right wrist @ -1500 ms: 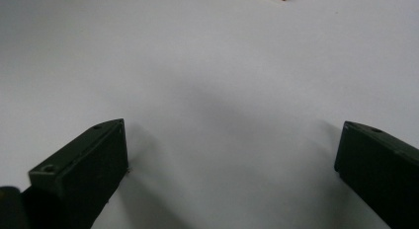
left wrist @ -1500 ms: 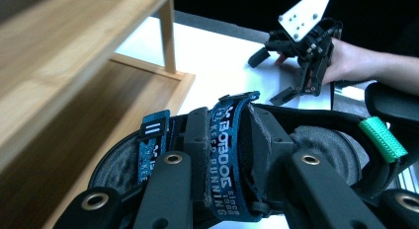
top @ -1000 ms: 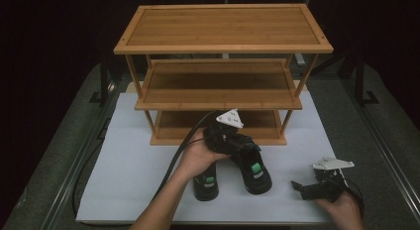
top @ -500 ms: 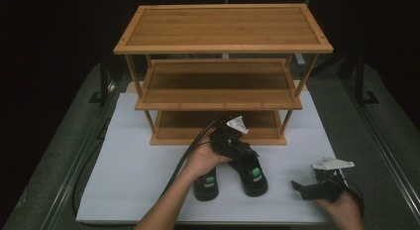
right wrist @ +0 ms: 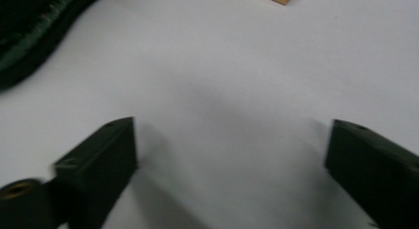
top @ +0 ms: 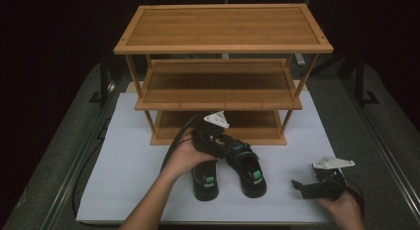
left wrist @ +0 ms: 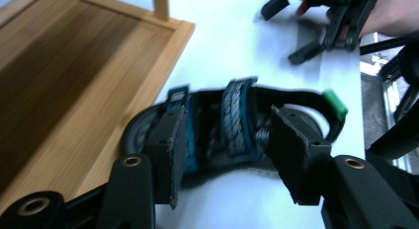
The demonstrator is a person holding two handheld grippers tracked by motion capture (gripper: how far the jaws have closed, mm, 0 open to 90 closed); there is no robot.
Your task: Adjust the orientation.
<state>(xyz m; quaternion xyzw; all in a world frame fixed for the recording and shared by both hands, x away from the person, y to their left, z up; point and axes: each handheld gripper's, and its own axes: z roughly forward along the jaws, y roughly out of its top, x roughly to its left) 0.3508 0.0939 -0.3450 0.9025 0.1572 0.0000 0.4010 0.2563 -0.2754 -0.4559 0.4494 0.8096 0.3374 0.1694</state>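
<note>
Two black shoes with green heel tabs stand side by side on the white board, the left shoe and the right shoe. My left gripper hovers over the toe end of the right shoe, in front of the rack's bottom shelf. Its jaws have just been opening; in the left gripper view they stand apart on either side of the shoe's blue-strapped upper, pads off it. My right gripper rests open on the board to the right with nothing between its jaws.
A three-tier bamboo rack stands at the back of the white board, its shelves bare. The left gripper's cable trails off to the left. Dark table surface surrounds the board.
The left gripper has shifted a little to the left above the right shoe, and its jaws now stand wider. The shoes and the right gripper have stayed put.
</note>
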